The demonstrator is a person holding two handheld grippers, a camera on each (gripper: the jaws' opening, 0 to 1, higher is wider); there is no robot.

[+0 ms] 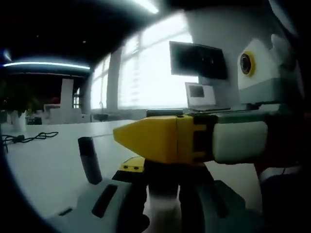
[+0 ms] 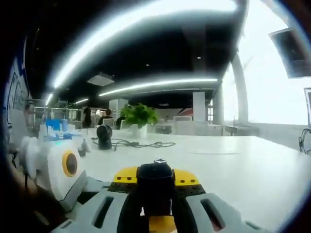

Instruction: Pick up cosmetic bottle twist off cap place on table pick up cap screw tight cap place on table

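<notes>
right claw (image 2: 155, 206) clenched on the black cap (image 2: 155, 180) of the cosmetic bottle; left claw (image 1: 163, 204) grasps the bottle (image 1: 163, 204) body from below, both held above the white table (image 1: 43, 165); a dark cylinder (image 1: 90, 159) stands nearby; step judged: twisting the cap; next calls for steady counter-rotation.

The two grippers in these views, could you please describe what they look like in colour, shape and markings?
The left gripper has pale grey moulded jaws with dark slots and a yellow block behind. The right gripper has matching grey slotted jaws and yellow shoulders. Where the right gripper crosses the left gripper view, it shows a yellow wedge-shaped body with black trim, a white section and a pale grey housing.
</notes>
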